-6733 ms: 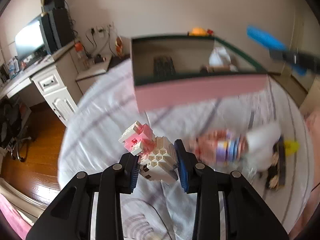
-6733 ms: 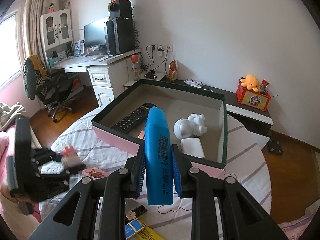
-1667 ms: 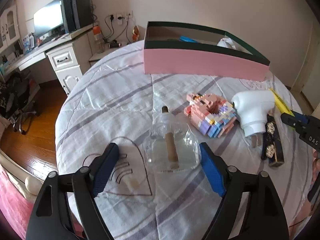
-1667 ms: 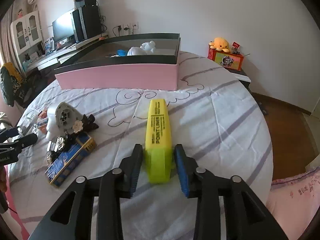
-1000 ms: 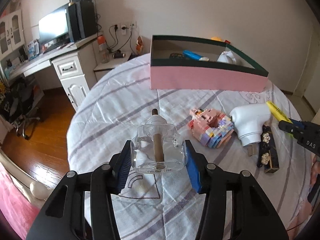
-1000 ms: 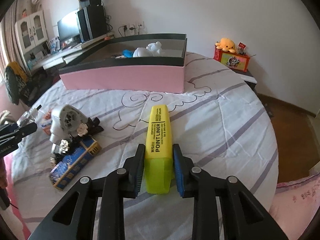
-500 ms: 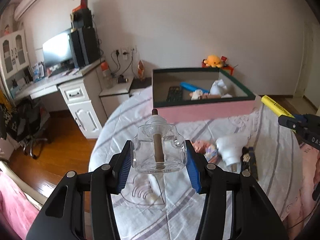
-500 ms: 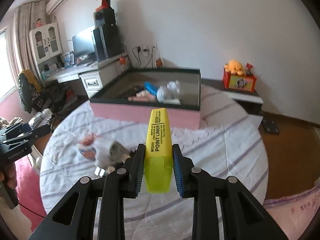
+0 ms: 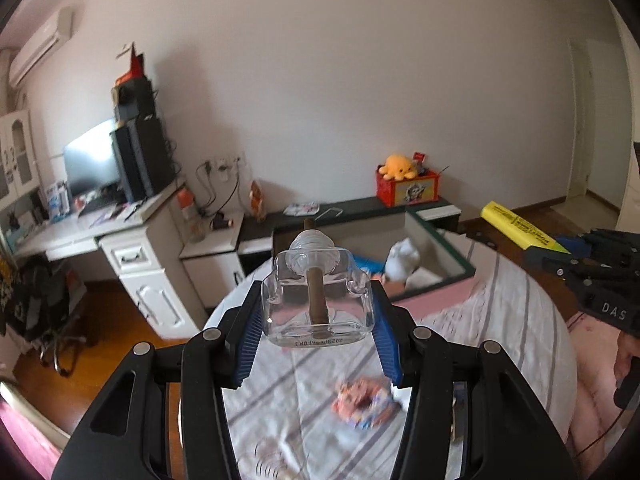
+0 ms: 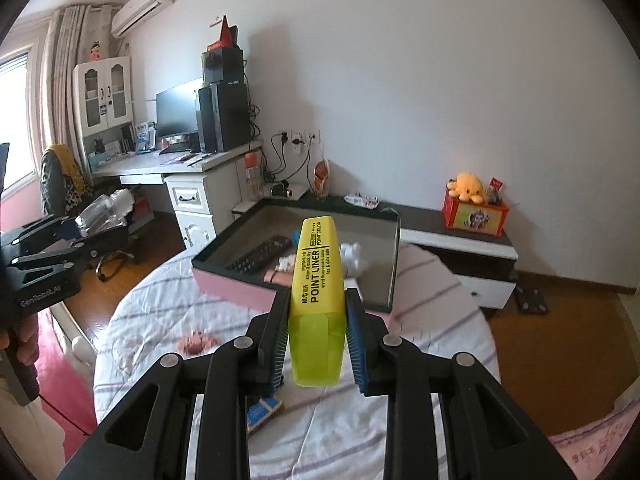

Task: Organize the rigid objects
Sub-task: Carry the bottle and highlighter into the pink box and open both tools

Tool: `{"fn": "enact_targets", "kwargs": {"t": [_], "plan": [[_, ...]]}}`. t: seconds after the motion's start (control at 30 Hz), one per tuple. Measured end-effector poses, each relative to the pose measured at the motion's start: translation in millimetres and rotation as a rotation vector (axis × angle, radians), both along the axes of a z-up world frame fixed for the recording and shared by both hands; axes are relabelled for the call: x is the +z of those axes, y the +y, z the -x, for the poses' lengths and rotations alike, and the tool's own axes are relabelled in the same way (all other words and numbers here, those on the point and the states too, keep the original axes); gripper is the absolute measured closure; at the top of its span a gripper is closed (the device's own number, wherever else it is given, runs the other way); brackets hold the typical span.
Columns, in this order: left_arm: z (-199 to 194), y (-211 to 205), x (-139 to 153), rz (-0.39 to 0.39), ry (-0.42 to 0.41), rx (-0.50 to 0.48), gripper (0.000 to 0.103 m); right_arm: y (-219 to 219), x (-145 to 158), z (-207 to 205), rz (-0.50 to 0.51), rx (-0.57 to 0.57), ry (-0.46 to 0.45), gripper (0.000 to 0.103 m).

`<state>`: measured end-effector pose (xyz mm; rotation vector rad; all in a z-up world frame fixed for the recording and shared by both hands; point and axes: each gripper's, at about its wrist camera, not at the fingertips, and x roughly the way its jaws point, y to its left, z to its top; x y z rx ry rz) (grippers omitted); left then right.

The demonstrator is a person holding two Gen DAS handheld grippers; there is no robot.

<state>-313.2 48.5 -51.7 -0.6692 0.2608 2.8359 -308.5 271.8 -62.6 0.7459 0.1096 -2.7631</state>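
Observation:
My left gripper is shut on a clear glass bottle with a brown stick through its neck, held high above the round bed. My right gripper is shut on a yellow highlighter marked POINT LINER, also lifted off the bed. Ahead of both lies the pink box with a dark green rim; inside it are a black remote, a white figurine and a blue marker. Each gripper shows in the other's view: the right one and the left one.
On the striped sheet lie a pink brick toy and a blue-and-yellow packet. A white desk with monitor stands left, a low dark shelf with an orange plush behind the box. A person's hand holds the left gripper's handle.
Both grippers have risen well above the bed with the bottle and highlighter still held. The box and the loose items now sit lower and farther off in both views.

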Motion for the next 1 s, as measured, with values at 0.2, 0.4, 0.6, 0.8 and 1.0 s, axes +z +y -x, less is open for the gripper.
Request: {"fn": "enact_targets", "kwargs": {"t": [0.2,0.4,0.6,0.8,1.0], "plan": [[29,23,17,0.018,0.026,-0.06,0.053,-4,16,21,-0.032,0.004,0.031,0.076],[68,45,22,0.057,0.013,-0.098,0.053,-6,21,50,-0.058,0.006,0.029,0.076],[122,60,14,0.085,-0.044,-0.126,0.053,-5,10,92,-0.083,0.013,-0.024,0.076],[188,75,-12,0.113,-0.155,-0.143,0.053,-7,-13,145,-0.11,0.014,-0.113,0.076],[240,97,-54,0.161,-0.29,-0.156,0.053,-9,-49,197,-0.138,0.009,-0.228,0.076]]}}
